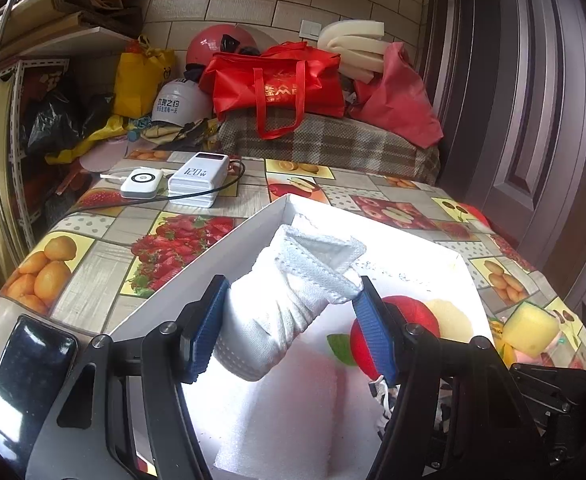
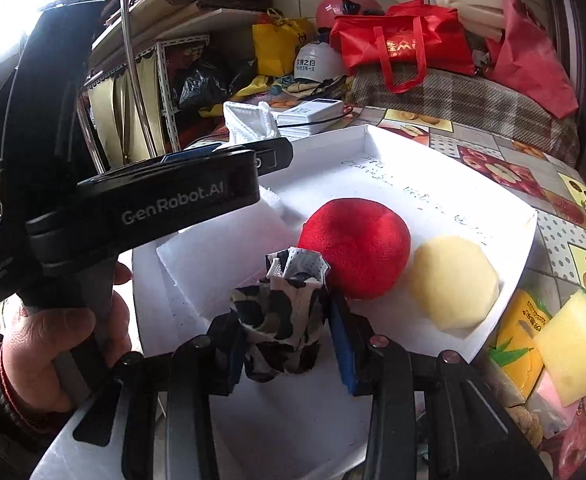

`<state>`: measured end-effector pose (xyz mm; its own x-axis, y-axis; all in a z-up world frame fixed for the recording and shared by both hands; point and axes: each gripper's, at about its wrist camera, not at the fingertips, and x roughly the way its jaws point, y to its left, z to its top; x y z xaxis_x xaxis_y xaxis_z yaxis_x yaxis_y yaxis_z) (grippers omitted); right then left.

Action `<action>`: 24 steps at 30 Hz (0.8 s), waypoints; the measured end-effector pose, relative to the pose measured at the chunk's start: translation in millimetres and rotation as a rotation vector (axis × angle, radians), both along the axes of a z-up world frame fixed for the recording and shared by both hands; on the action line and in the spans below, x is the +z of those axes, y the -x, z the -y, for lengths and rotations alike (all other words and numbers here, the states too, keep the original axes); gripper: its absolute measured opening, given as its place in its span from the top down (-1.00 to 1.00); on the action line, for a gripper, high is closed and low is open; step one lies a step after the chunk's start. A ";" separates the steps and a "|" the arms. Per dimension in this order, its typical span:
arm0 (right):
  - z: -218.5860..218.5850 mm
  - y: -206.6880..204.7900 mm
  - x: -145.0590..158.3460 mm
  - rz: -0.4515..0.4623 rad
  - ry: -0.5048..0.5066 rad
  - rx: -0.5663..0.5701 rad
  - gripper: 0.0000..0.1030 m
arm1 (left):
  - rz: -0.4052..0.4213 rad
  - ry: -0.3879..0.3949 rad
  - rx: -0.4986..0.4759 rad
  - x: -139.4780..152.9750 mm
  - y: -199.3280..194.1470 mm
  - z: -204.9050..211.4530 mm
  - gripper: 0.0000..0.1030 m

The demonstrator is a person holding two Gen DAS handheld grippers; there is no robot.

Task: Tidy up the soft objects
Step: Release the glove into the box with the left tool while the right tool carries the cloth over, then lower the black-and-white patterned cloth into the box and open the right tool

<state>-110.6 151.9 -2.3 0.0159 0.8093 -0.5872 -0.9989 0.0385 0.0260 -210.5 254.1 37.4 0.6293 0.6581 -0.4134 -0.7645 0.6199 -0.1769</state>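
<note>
My left gripper [image 1: 293,292] is shut on a rolled white cloth [image 1: 281,304], and its blue pads press on both sides of the roll. It hangs over a shallow white box [image 1: 197,268]. Inside the box lie a red plush apple [image 2: 353,246], a pale yellow sponge [image 2: 453,280] and a white foam block [image 2: 221,248]. My right gripper [image 2: 281,320] is shut on a camouflage cloth bundle [image 2: 281,328] over the near part of the box, just in front of the apple. In the right wrist view the white cloth [image 2: 249,122] sticks up at the left, above the other gripper, which a hand [image 2: 53,344] holds.
Two white power banks [image 1: 199,180] with a cable lie on the fruit-print tablecloth [image 1: 93,264] behind the box. A yellow sponge [image 2: 573,352], a yellow packet [image 2: 521,336] and pink soft items sit right of the box. Red bags [image 1: 281,84] and helmets are piled behind.
</note>
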 end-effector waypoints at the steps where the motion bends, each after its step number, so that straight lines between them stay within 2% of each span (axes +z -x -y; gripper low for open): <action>1: -1.2 -3.7 1.7 0.010 -0.011 -0.036 0.27 | -0.001 0.000 0.000 0.1 0.0 0.3 -0.25; 4: -0.4 -12.4 5.9 0.017 -0.047 -0.113 0.26 | 0.001 0.001 -0.001 0.0 0.3 -0.6 -0.25; 7: 2.6 -13.9 7.3 0.010 -0.059 -0.126 0.22 | -0.006 -0.004 0.001 -0.1 -1.6 -1.4 -0.25; 12: 3.1 -5.3 11.6 0.067 -0.088 -0.128 0.20 | -0.027 -0.031 0.008 0.6 -5.3 0.4 -0.30; 14: 4.9 -1.5 12.5 0.086 -0.100 -0.131 -0.01 | -0.029 -0.056 0.028 2.2 -4.5 4.1 -0.36; 16: 6.3 -0.8 14.2 0.101 -0.114 -0.148 -0.61 | -0.034 -0.088 0.064 3.7 -3.4 9.0 -0.42; 17: 8.2 -1.1 15.3 0.105 -0.125 -0.161 -0.63 | -0.034 -0.109 0.081 5.0 -3.0 11.8 -0.43; 19: 11.6 -2.9 16.8 0.100 -0.143 -0.167 -0.63 | -0.033 -0.148 0.101 6.5 -1.1 17.7 -0.88; 20: 11.8 -3.3 17.1 0.100 -0.145 -0.170 -0.63 | -0.037 -0.168 0.116 6.9 -0.8 20.6 -0.99; 24: 10.9 -2.9 17.4 0.104 -0.142 -0.177 -0.64 | -0.049 -0.202 0.133 7.4 -0.7 24.3 -1.00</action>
